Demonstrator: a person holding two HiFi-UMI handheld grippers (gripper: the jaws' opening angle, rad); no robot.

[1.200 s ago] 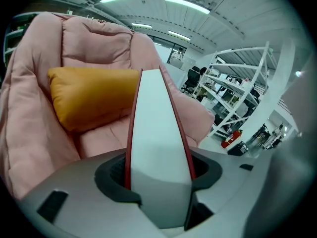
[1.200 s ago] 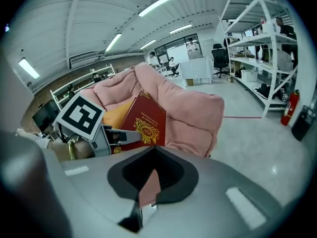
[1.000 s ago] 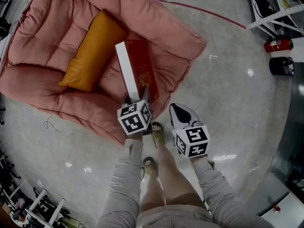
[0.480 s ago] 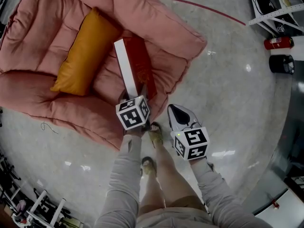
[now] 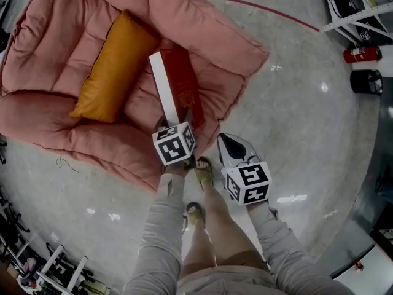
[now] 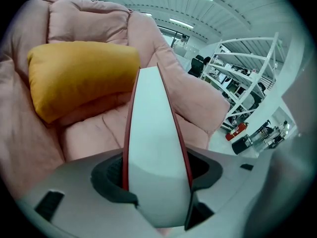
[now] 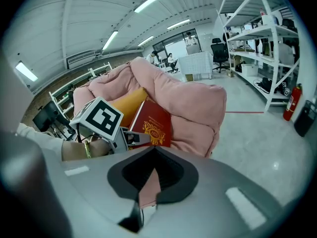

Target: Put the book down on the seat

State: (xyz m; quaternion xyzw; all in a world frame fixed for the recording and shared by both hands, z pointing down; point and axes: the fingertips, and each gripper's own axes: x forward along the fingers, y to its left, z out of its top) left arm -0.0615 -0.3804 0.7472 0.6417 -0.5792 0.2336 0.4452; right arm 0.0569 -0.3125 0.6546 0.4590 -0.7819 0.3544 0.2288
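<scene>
A thick red book (image 5: 184,82) with a white page edge stands on its edge over the pink cushioned seat (image 5: 55,29), just right of an orange pillow (image 5: 113,66). My left gripper (image 5: 178,117) is shut on the book's near end; both covers (image 6: 156,148) sit between the two fingers in the left gripper view. The seat cushion (image 6: 94,133) lies close beneath, and I cannot tell whether the book touches it. My right gripper (image 5: 232,149) hangs over the floor to the right of the seat's front corner, shut with nothing in it. From the right gripper view the book's gold-stamped cover (image 7: 153,123) faces me.
The person's sandalled feet (image 5: 204,172) stand at the seat's front edge. A red fire extinguisher (image 5: 362,55), a black bin (image 5: 367,82) and white shelving (image 5: 356,20) are at the far right. A red line (image 5: 264,14) crosses the glossy floor. Racks (image 5: 55,269) stand at lower left.
The left gripper and the book have sunk a little toward the seat, and the red cover now shows more edge-on. The right gripper has kept its place.
</scene>
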